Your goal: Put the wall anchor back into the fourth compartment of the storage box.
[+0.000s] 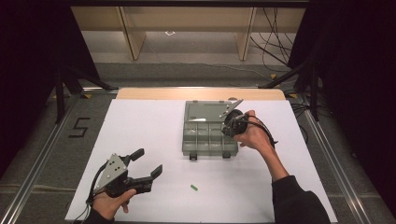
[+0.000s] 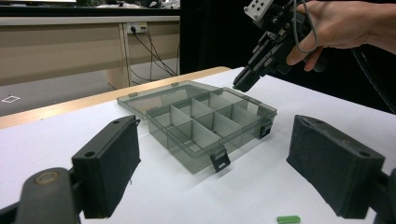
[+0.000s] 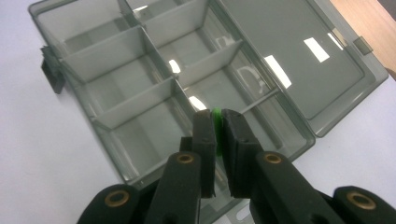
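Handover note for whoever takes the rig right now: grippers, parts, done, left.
Right gripper: shut on a small green piece, held above the open compartment box, over the cells next to the lid hinge.
Left gripper: open, holding nothing, near the table's front left, off the box.
Box: lid laid flat open toward the far side; every compartment in view looks bare.
Second green piece lies loose on the white table, in front of the box.
Done: one piece picked up and brought over the box.
Left: probably drop it into a cell, then fetch the loose piece; lid not yet closed.
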`<state>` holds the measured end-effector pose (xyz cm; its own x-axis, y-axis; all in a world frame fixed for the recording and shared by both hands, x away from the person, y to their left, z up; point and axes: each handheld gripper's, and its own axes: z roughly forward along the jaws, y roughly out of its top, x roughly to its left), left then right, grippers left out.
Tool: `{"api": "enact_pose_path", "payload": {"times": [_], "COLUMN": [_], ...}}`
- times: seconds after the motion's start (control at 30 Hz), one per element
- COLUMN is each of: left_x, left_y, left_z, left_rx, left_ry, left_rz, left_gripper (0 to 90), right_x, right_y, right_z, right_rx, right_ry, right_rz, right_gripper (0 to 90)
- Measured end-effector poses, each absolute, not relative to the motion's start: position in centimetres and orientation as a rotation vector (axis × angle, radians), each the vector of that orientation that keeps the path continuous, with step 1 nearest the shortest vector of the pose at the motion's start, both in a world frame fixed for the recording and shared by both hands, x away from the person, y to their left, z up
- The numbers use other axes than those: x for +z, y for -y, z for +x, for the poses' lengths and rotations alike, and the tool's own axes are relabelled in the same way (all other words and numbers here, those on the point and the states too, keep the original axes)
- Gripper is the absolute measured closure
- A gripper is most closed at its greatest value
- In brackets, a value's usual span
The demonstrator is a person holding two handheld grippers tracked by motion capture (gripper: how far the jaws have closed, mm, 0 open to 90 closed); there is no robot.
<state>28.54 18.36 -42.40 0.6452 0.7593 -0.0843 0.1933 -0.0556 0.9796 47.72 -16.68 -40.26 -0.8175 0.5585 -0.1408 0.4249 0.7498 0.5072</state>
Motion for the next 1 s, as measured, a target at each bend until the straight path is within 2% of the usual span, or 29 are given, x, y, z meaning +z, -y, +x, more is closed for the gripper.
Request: {"api": "enact_pose_path", "payload": {"times": [1.0], "left_x": [-42.4], "left_y": [-18.4], "left_z": [28.6], "left_rx": [0.552], "left_ry": [-0.804], "left_rz": [1.590], "left_gripper": [15.9], "right_x": [-42.3], "right_y": [17.7], "right_z": [50.6], "right_rx": [0.615], "right_ry": [-2.633], "right_rz": [0.832], "right_gripper": [84.2]}}
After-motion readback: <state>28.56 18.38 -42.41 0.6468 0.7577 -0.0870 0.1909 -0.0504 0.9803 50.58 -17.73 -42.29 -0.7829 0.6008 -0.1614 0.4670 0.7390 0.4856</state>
